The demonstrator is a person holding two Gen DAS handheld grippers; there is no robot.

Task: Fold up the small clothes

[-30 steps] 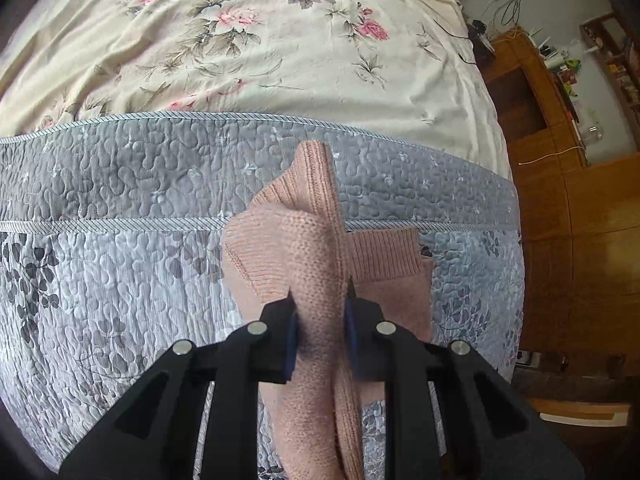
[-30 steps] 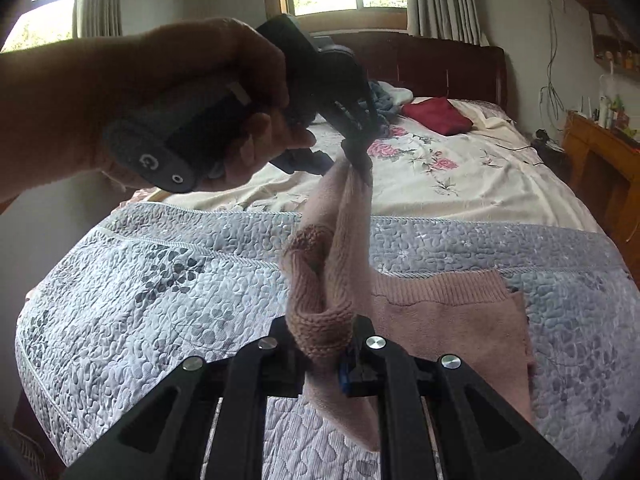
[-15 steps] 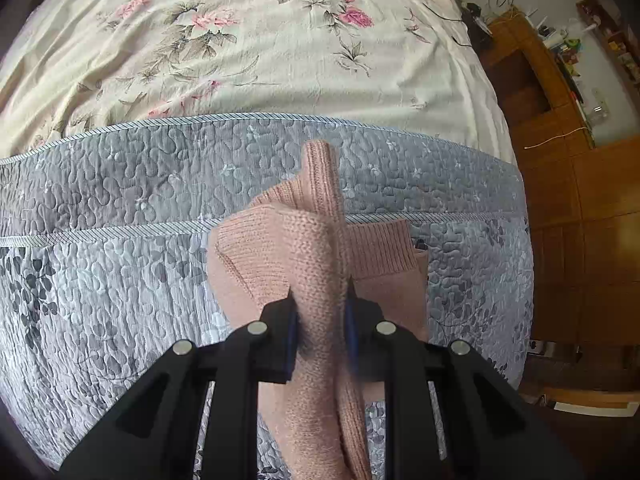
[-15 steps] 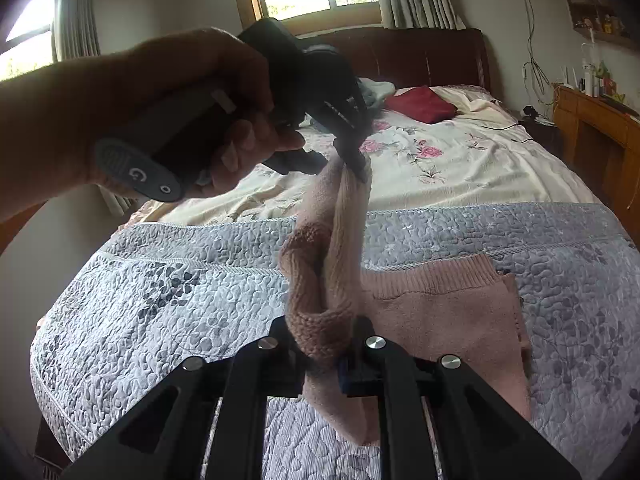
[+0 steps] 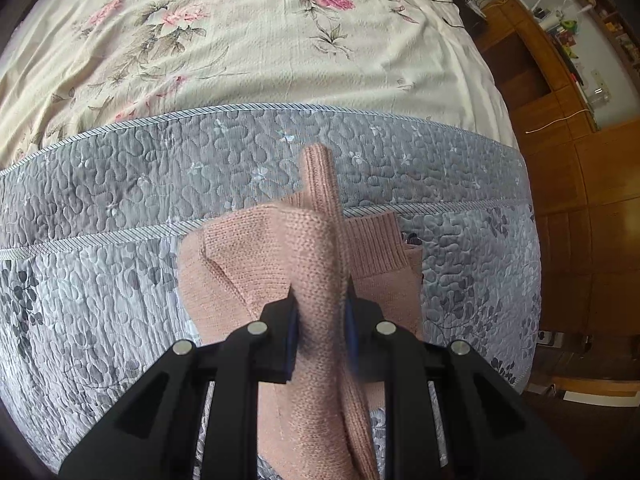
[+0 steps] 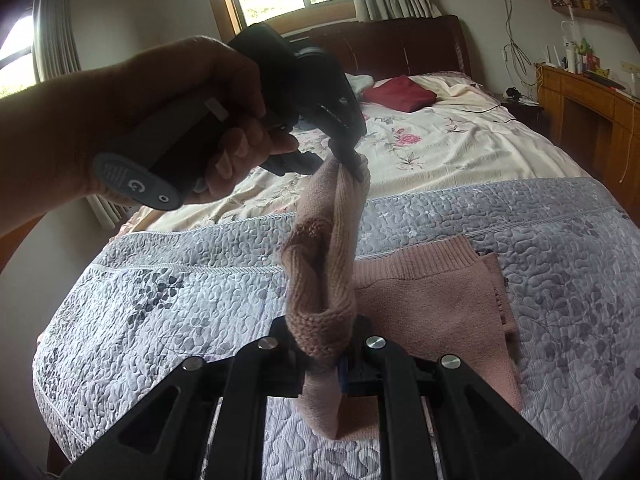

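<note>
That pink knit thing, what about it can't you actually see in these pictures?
- Pink knit garment: what kind it is; bunched up in both views.
- Its near end, right wrist view: hidden behind the right tool.
- Left wrist view: the left tool covers the pinched part; the picture's bottom edge cuts the hanging end.

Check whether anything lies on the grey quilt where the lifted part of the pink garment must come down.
Nothing visible does. Both grippers, left and right, clamp the pink knit garment; the grey quilt around it shows only fabric.
</note>
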